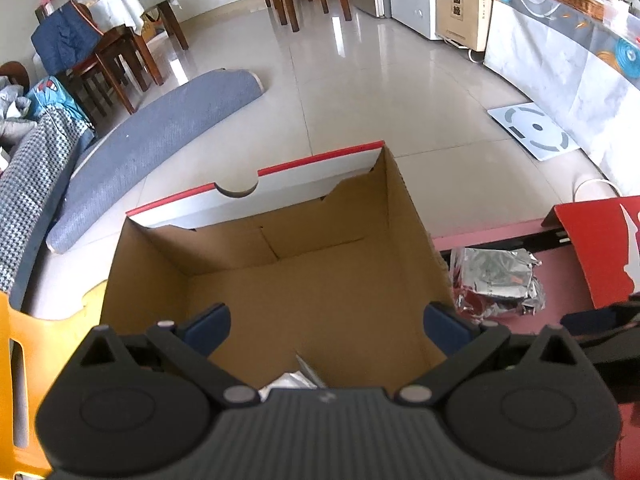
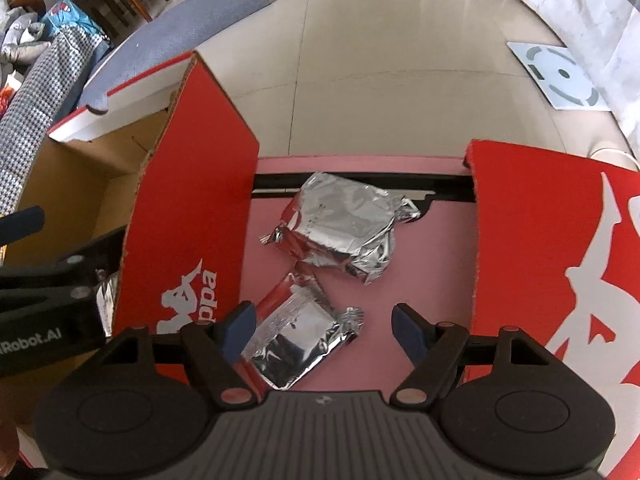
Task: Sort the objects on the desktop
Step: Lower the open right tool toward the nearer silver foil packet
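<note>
2 foil packets are counted on the pink tabletop (image 2: 436,264) betw. the boxes: a crumpled far packet (image 2: 344,224) and a flatter near packet (image 2: 296,344). A 3rd bit of foil (image 1: 292,380) is seen inside the left box, partly hidden. 2 red boxes are counted: left box (image 2: 192,216), right box (image 2: 560,264). 2 grippers are seen: left gripper (image 1: 326,326), right gripper (image 2: 324,326).
</note>
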